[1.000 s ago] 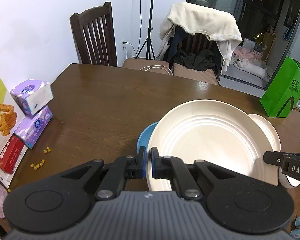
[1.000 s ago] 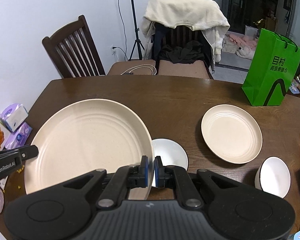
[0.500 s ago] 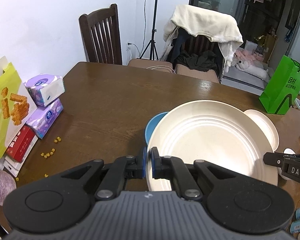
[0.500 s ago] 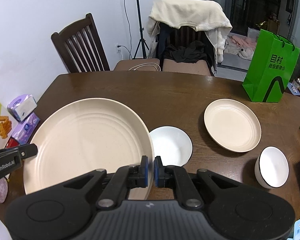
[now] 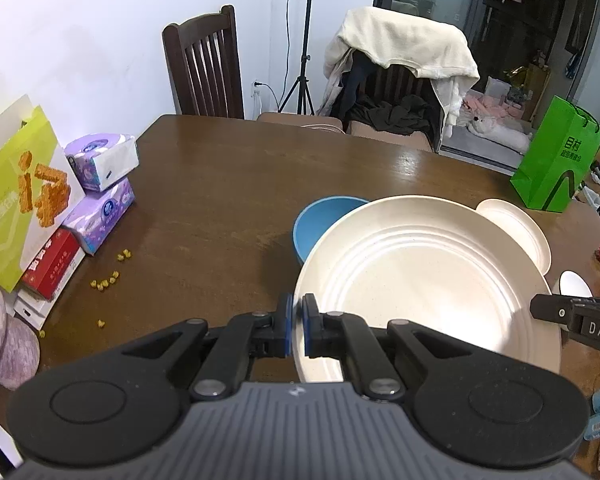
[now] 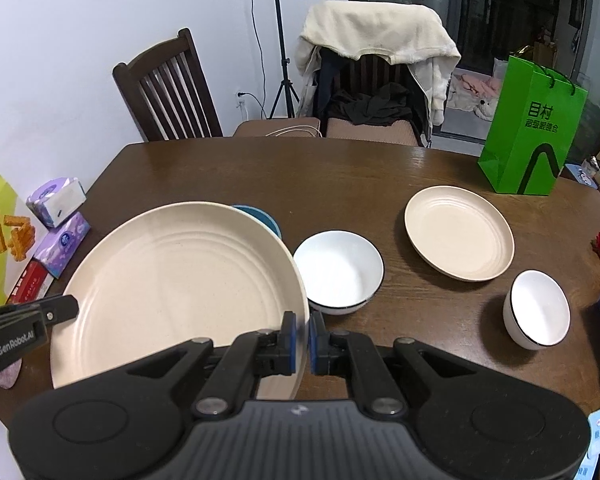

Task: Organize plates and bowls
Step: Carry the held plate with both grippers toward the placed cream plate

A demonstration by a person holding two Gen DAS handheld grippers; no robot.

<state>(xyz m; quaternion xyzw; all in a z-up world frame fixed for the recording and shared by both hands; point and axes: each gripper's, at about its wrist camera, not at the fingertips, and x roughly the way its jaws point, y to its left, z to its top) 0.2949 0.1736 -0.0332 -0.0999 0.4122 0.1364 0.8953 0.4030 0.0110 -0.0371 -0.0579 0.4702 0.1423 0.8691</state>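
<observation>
A large cream plate (image 5: pixel 420 276) (image 6: pixel 180 284) hangs above the brown table, held on both sides. My left gripper (image 5: pixel 296 330) is shut on its left rim and my right gripper (image 6: pixel 302 338) is shut on its right rim. A blue bowl (image 5: pixel 320 220) (image 6: pixel 260 216) sits on the table behind and partly under the plate. To its right lie a white bowl (image 6: pixel 338 270), a smaller cream plate (image 6: pixel 458 238) (image 5: pixel 516 228) and a second white bowl (image 6: pixel 538 308) (image 5: pixel 576 284).
Tissue packs (image 5: pixel 102 184), a yellow-green snack box (image 5: pixel 16 200) and a red box (image 5: pixel 48 264) crowd the table's left edge, with yellow crumbs (image 5: pixel 108 278) nearby. A green paper bag (image 6: pixel 532 128) stands at the back right. Two chairs (image 6: pixel 168 88) stand behind the table (image 5: pixel 228 184).
Both grippers have drawn back toward the near side with the large plate. The blue bowl and the white bowl beside it show more from behind it.
</observation>
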